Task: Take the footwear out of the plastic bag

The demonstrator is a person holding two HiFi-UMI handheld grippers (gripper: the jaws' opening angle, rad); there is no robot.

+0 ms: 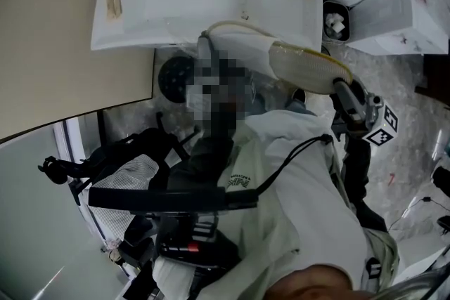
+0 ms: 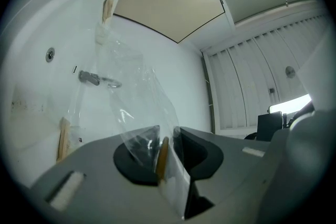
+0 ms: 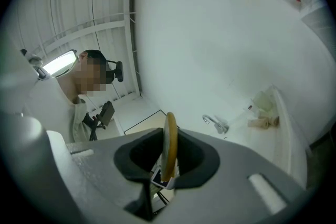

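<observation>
Clear film from the plastic bag runs down into our left gripper, whose jaws stand narrow and pinch the film together with a thin tan edge. Our right gripper is likewise nearly closed, its jaws clamped on the yellowish rim of the slipper, which stands upright between the pads. In the head view we see the slipper held in the air between the two grippers, just in front of the white sink. It shows a pale upper on the left and a tan meshed sole on the right, with shiny film lying over the part near the left gripper. How much of the slipper lies inside the bag we cannot tell. The marker cube on the right gripper shows below the sole's end. On the sink rim lie tan packets at one side and more at the other, near the tap. A small bin stands beside the sink on the marbled floor. A person in a pale jacket fills the lower part of the head view
</observation>
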